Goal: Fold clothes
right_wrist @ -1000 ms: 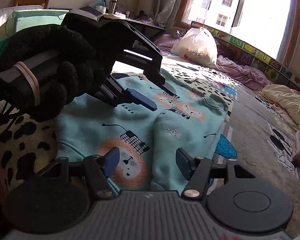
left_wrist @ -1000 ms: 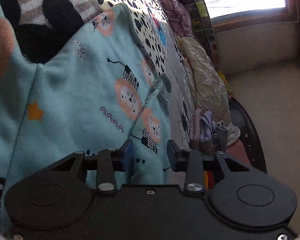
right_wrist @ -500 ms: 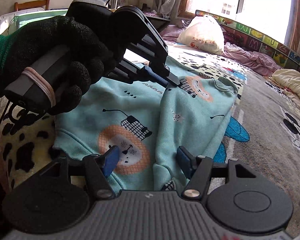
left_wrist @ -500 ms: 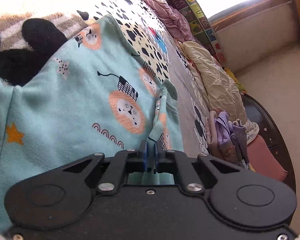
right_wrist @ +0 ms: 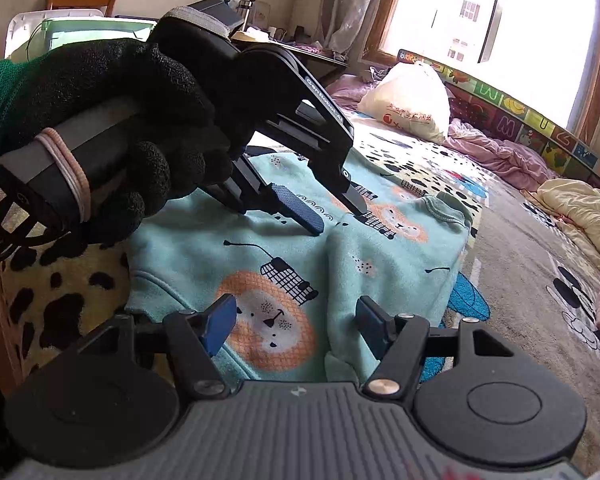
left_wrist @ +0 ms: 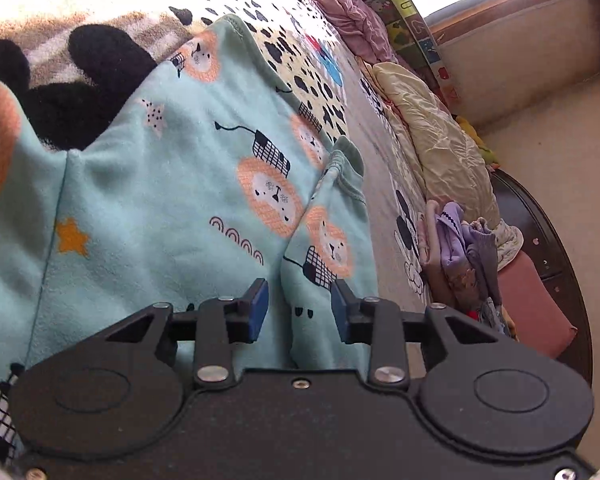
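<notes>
- Lion-print top (right_wrist: 284, 280) lies flat on the bed (right_wrist: 520, 280), sleeve folded over.
- Left hand-held gripper (left_wrist: 298, 310) and right hand-held gripper (right_wrist: 296, 322): both spread apart, empty.
- Only the right view shows the gloved hand (right_wrist: 112, 128); the left shows folded purple clothes (left_wrist: 460, 248).

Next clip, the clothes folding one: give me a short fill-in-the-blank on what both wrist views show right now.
1. The teal garment is printed with ____ faces.
2. The left gripper has its jaws ____, a folded sleeve between them.
3. The right gripper grips ____.
4. The hand holding the left gripper wears a ____ glove.

Missing words: lion; open; nothing; black
</notes>
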The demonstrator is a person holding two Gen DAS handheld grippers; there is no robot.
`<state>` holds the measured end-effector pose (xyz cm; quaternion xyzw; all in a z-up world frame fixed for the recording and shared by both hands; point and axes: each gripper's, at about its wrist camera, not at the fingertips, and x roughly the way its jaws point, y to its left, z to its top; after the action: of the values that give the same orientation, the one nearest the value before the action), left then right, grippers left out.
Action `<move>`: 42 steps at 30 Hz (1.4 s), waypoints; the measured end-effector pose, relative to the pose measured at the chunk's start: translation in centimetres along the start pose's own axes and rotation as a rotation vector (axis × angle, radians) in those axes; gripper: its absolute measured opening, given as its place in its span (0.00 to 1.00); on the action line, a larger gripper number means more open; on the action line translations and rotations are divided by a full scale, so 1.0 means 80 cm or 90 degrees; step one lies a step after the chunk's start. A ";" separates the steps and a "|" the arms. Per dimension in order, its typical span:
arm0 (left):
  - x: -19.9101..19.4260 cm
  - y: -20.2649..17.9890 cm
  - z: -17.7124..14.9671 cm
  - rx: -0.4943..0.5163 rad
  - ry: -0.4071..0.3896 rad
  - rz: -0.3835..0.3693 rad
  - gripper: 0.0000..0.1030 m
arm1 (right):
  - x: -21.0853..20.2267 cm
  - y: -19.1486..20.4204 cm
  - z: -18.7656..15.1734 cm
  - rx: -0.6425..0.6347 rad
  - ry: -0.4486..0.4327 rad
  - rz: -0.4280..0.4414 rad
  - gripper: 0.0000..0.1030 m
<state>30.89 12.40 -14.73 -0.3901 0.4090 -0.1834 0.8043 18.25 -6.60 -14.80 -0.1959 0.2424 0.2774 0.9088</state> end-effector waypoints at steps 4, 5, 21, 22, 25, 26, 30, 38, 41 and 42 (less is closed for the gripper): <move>0.013 0.000 -0.006 -0.011 0.010 0.000 0.33 | 0.002 -0.006 -0.004 0.031 0.012 0.012 0.66; 0.016 0.000 -0.008 -0.014 0.012 0.000 0.31 | 0.001 -0.007 -0.005 0.036 0.014 0.015 0.67; -0.002 0.013 0.003 -0.077 0.035 -0.045 0.41 | 0.000 -0.005 -0.015 0.054 0.007 0.018 0.70; -0.003 0.007 0.000 -0.063 0.045 -0.051 0.54 | 0.000 -0.004 -0.016 0.055 0.004 0.016 0.70; 0.004 -0.010 -0.010 -0.025 0.047 -0.011 0.43 | 0.000 -0.002 -0.018 0.055 -0.003 0.009 0.70; 0.013 -0.010 -0.013 -0.028 0.056 -0.008 0.34 | 0.000 -0.002 -0.018 0.055 -0.003 0.008 0.70; 0.031 0.001 -0.017 -0.083 0.041 -0.050 0.09 | 0.000 -0.004 -0.019 0.057 -0.004 0.012 0.71; 0.015 0.038 -0.017 -0.216 -0.070 -0.140 0.05 | 0.001 -0.004 -0.019 0.064 -0.006 0.014 0.71; 0.002 0.049 -0.005 -0.232 -0.097 -0.137 0.04 | 0.002 -0.004 -0.019 0.065 -0.006 0.014 0.71; 0.000 0.047 -0.001 -0.219 -0.090 -0.117 0.04 | 0.002 -0.004 -0.020 0.065 -0.007 0.014 0.71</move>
<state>30.74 14.75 -17.64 -0.5693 0.3391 -0.1556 0.7326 18.03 -7.52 -16.09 -0.1447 0.2538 0.2758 0.9157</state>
